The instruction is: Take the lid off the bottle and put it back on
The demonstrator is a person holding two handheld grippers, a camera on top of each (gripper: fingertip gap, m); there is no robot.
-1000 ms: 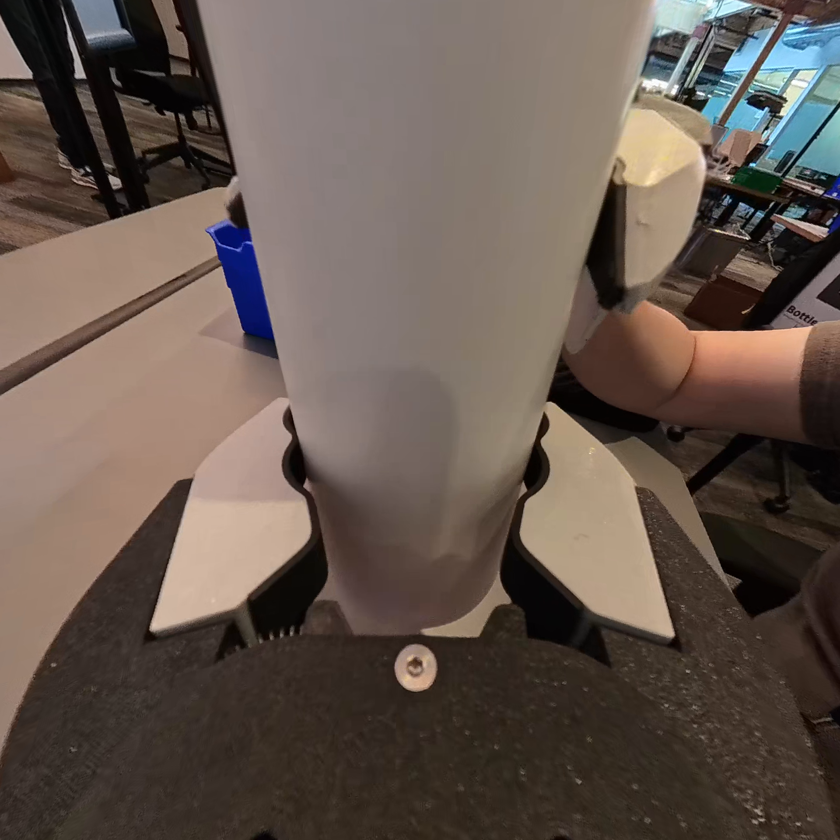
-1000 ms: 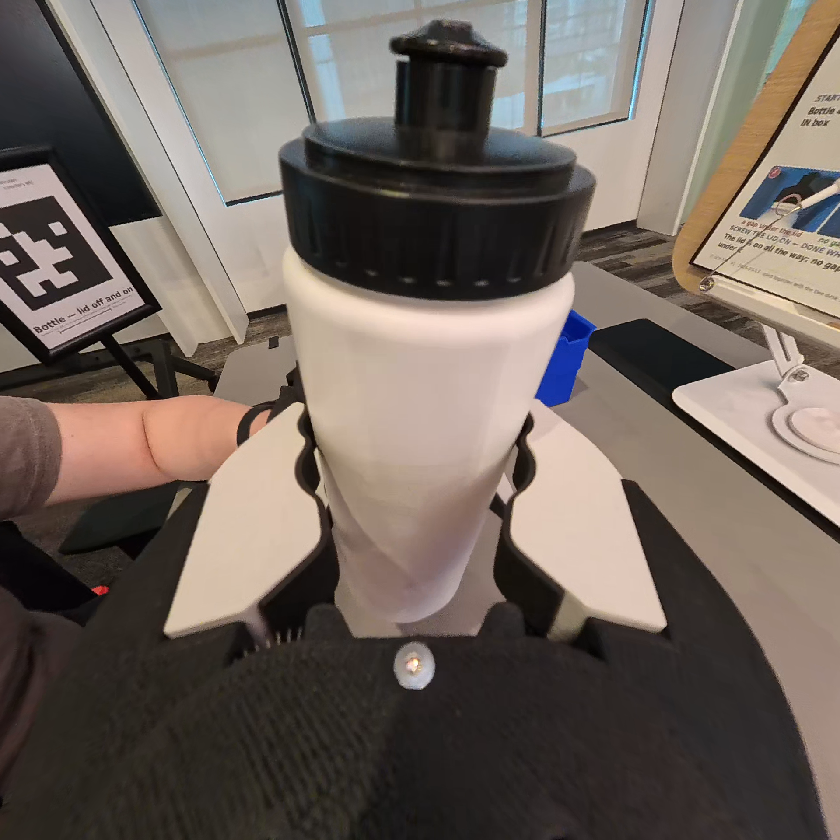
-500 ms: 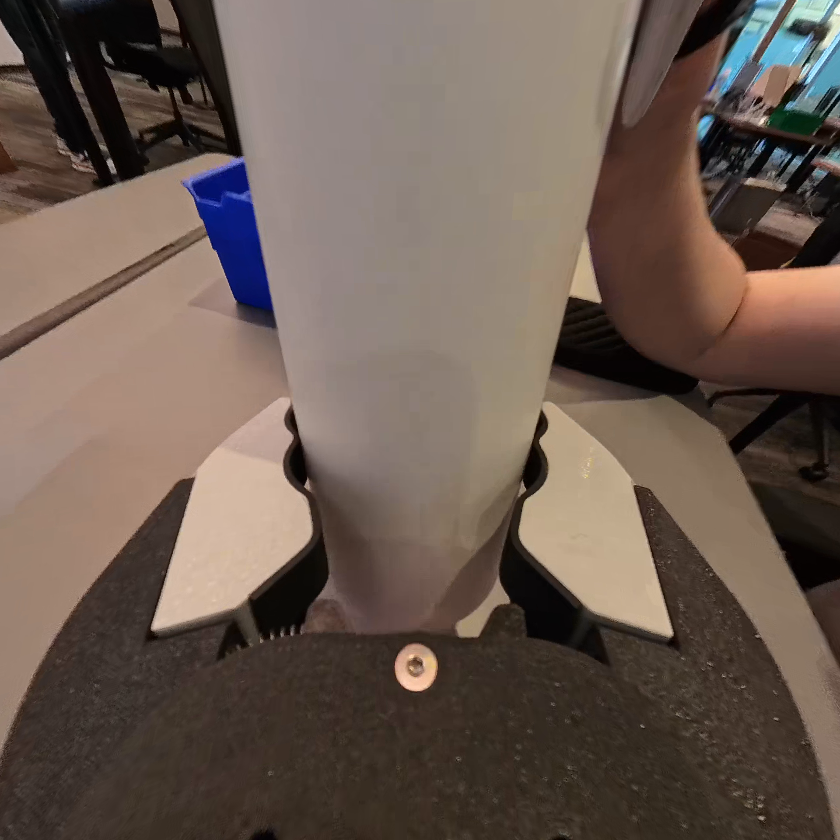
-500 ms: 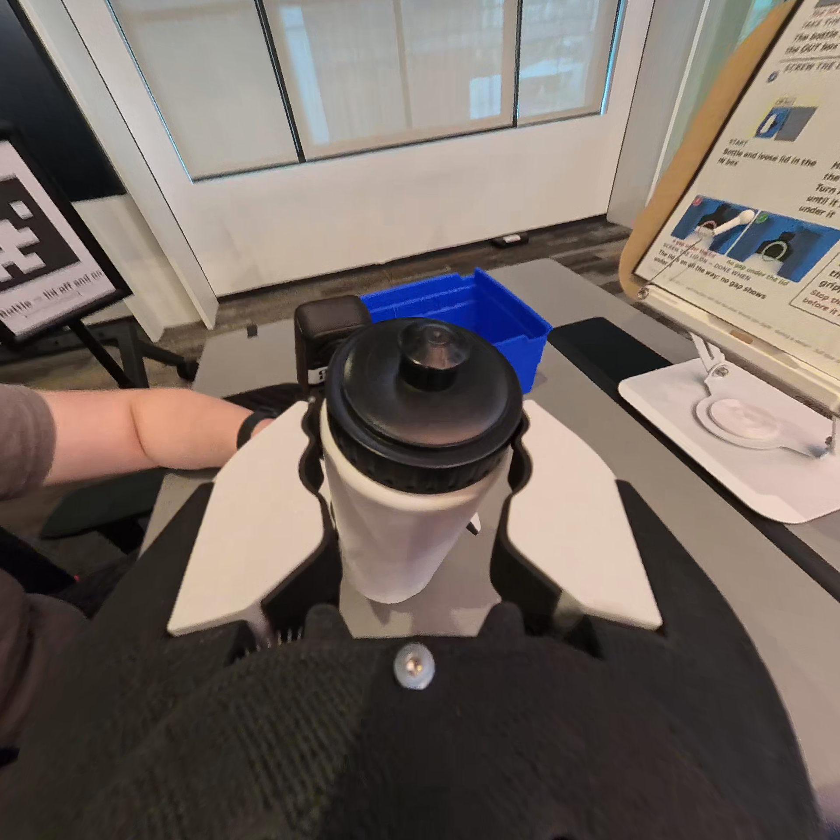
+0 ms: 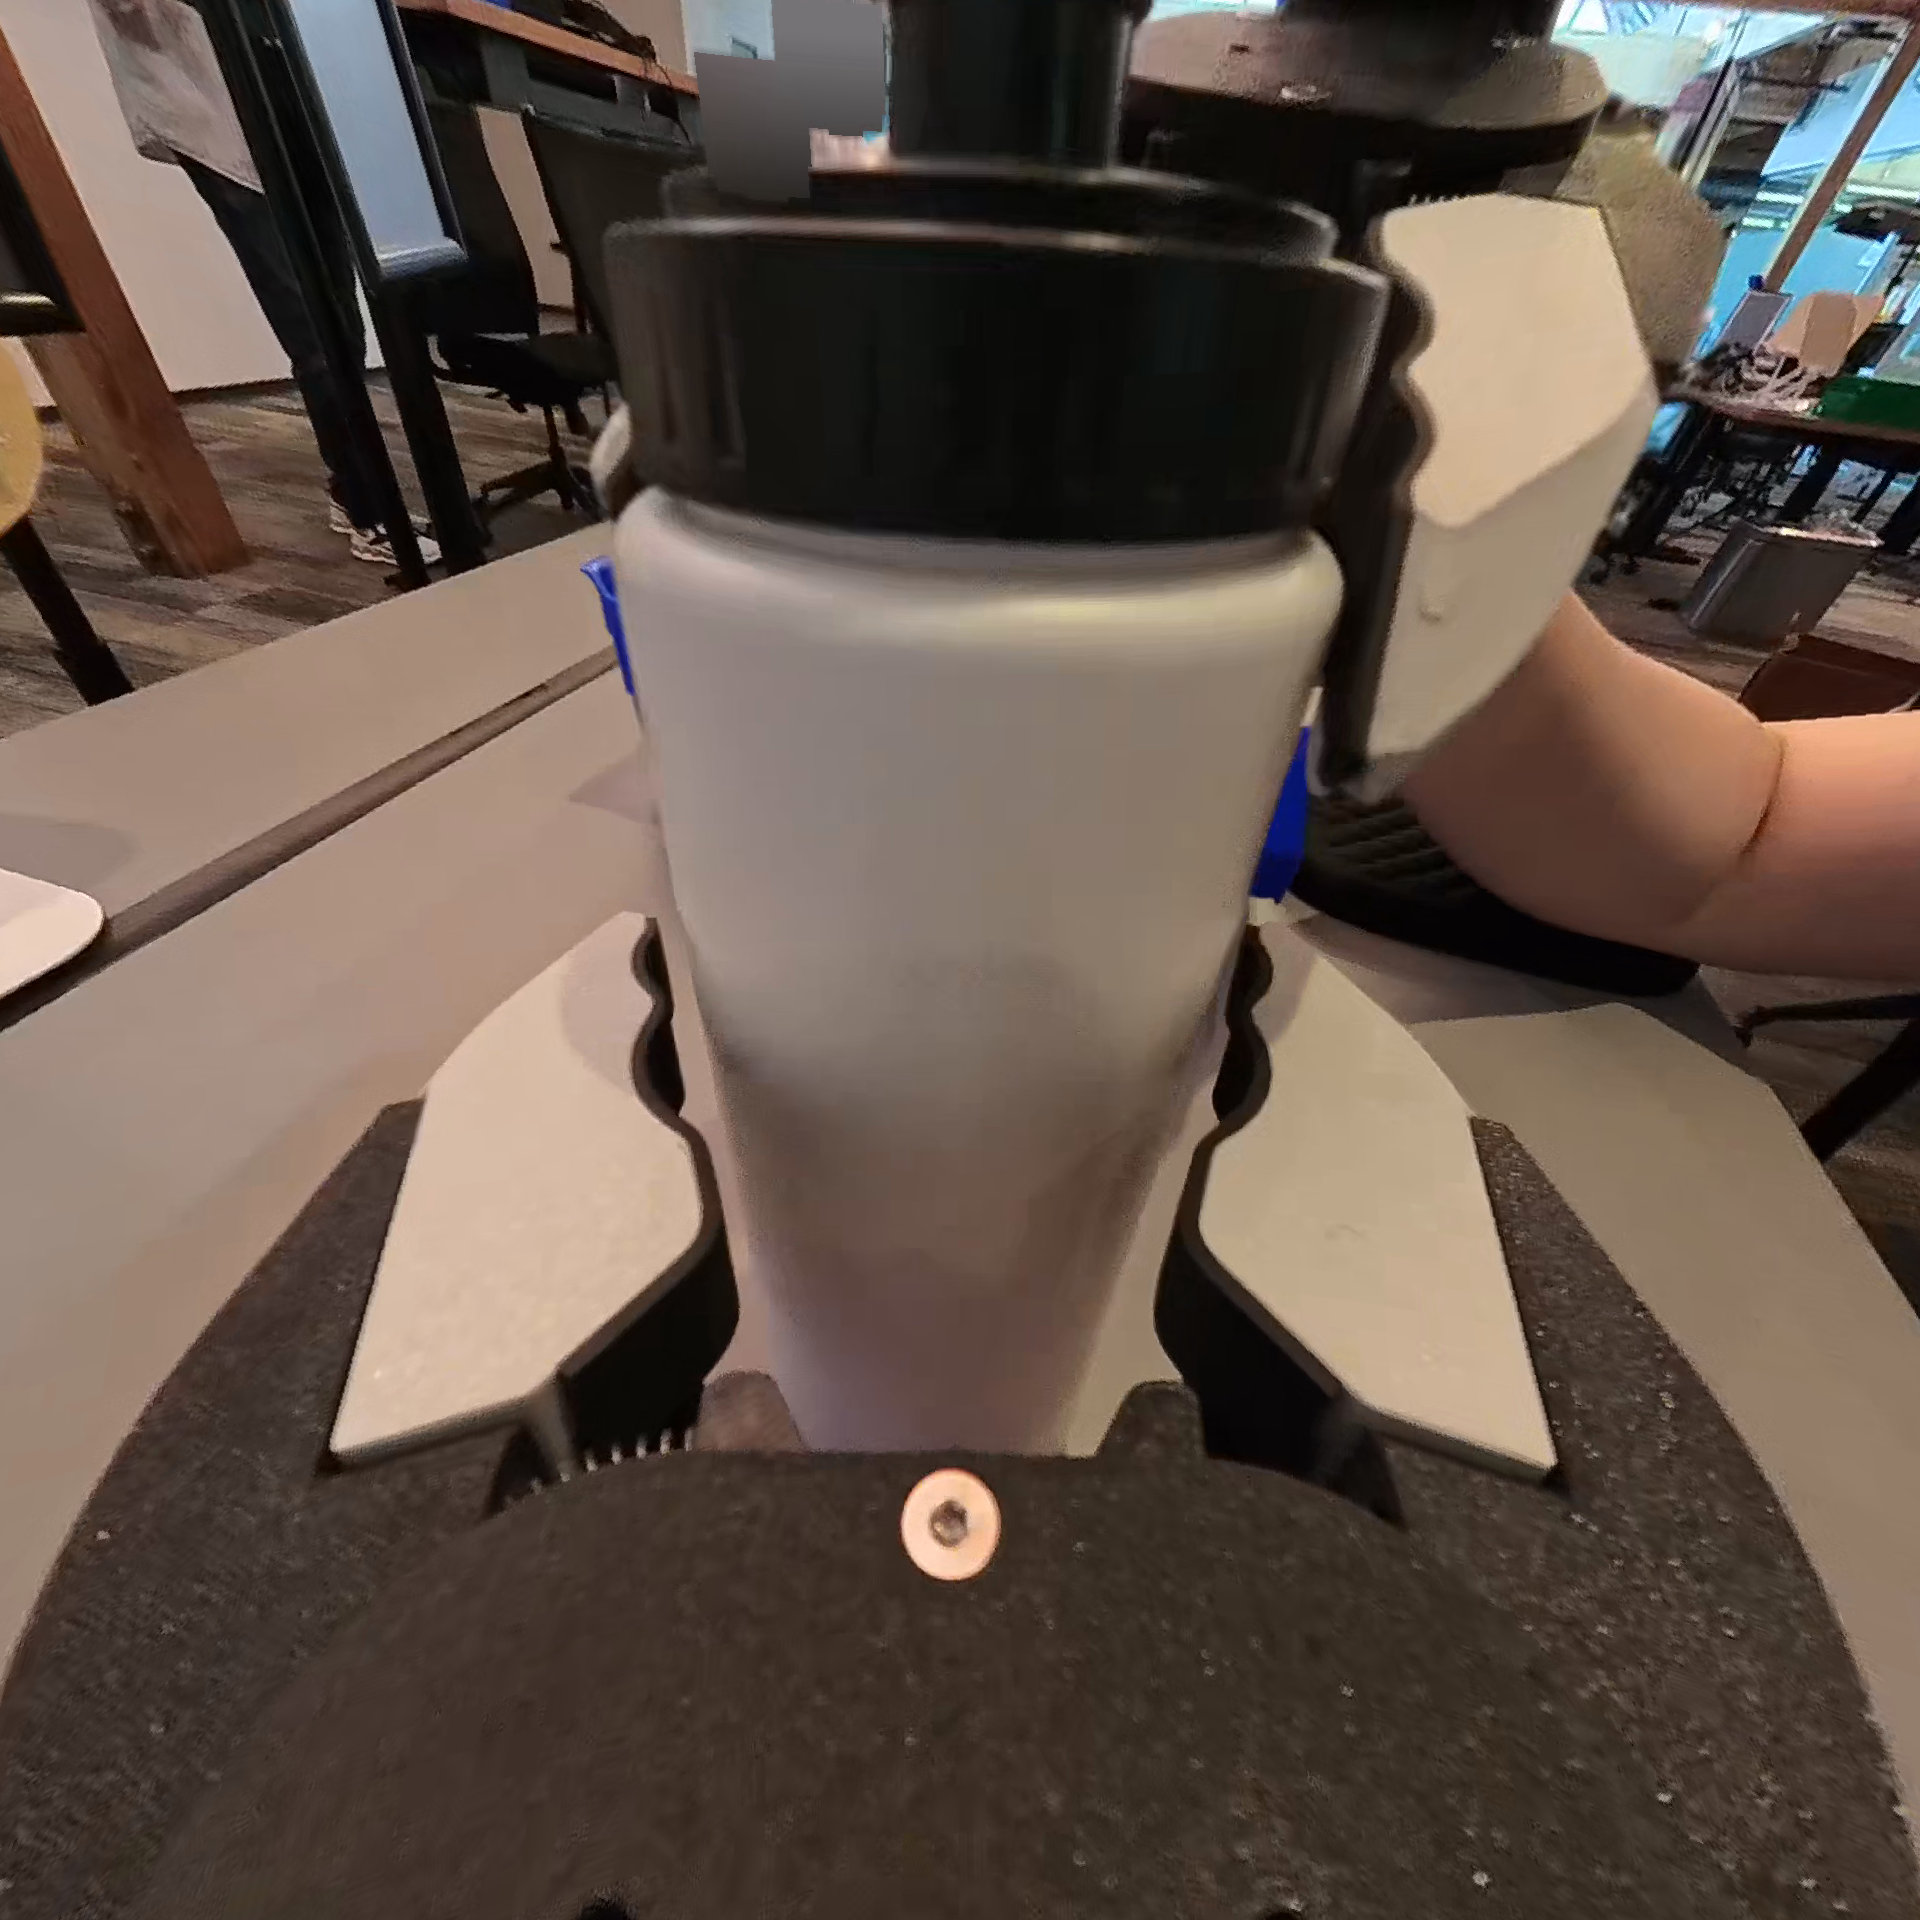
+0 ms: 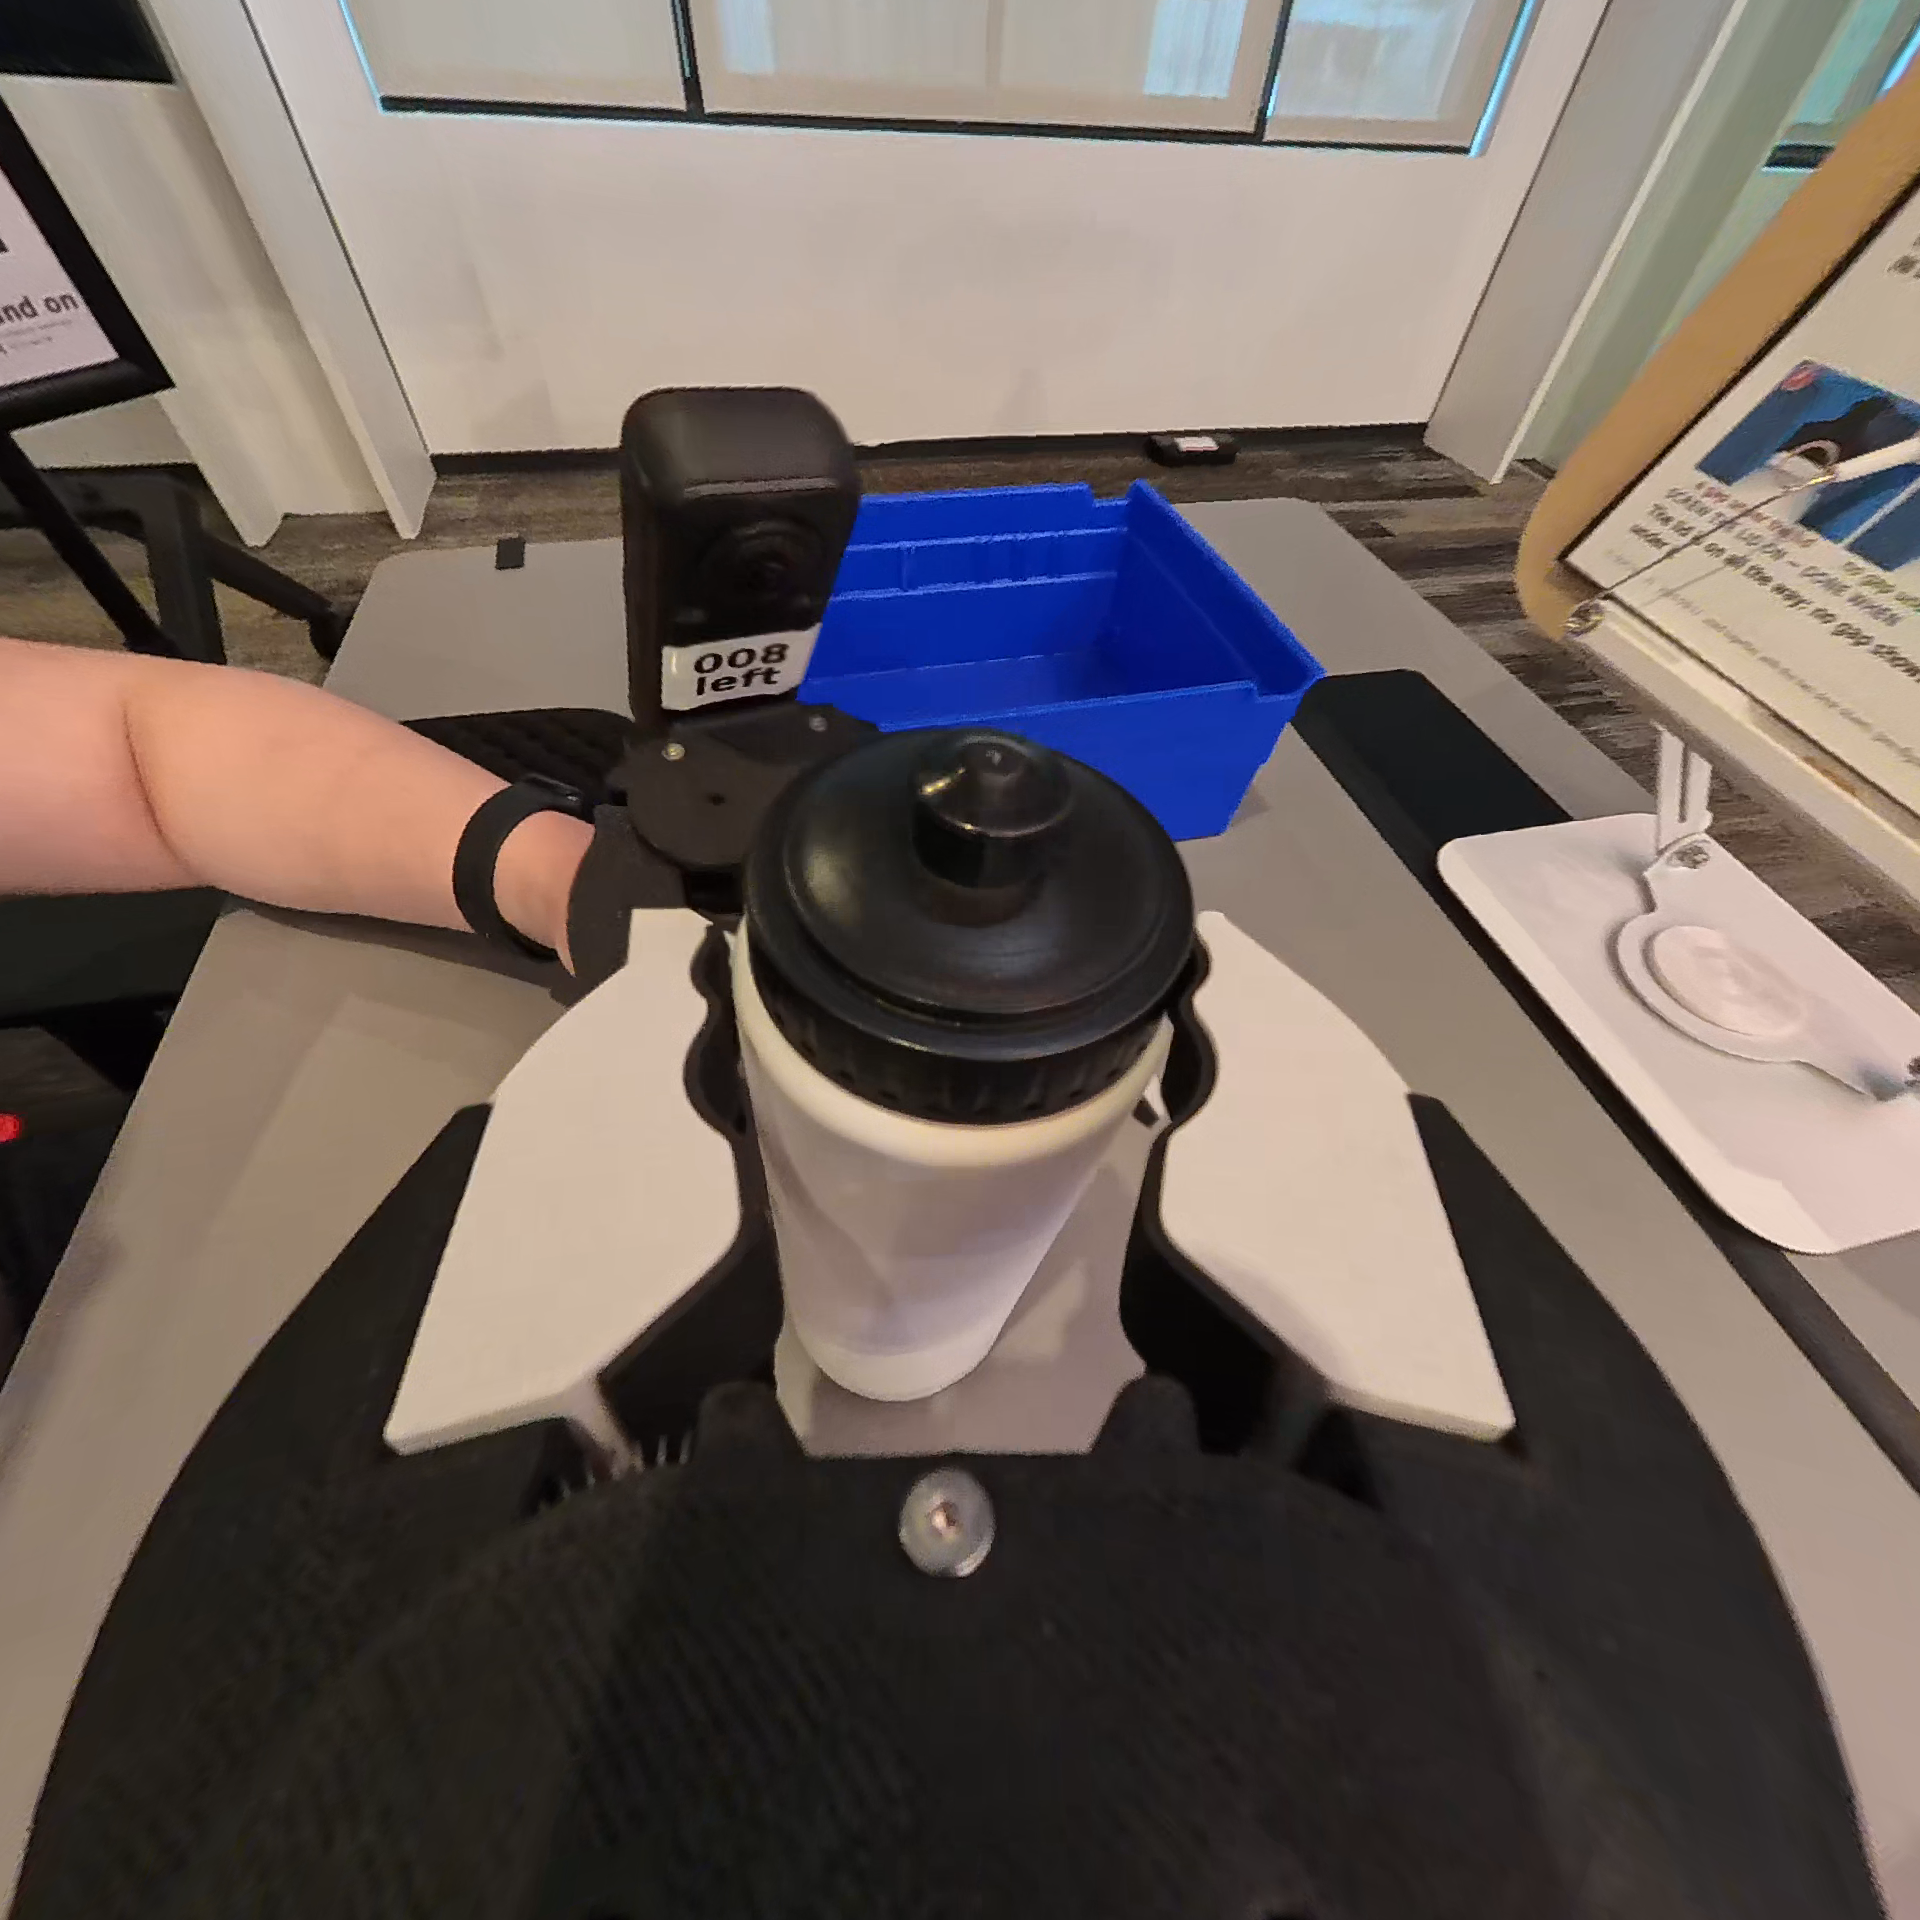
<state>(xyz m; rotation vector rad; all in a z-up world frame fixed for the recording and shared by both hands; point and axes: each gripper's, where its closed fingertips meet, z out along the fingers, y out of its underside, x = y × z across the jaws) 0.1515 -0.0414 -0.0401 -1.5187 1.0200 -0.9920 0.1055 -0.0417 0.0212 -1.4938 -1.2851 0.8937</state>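
Your left gripper clamps the white bottle's lower body, holding it upright over the desk. Your right gripper straddles the black lid (screwed on), pads at its rim; whether they grip, I cannot tell. The blue bin sits behind, toward the desk's far edge.

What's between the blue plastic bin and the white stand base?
A flat black mat lies between the blue plastic bin and the white stand base, seen in the right wrist view.
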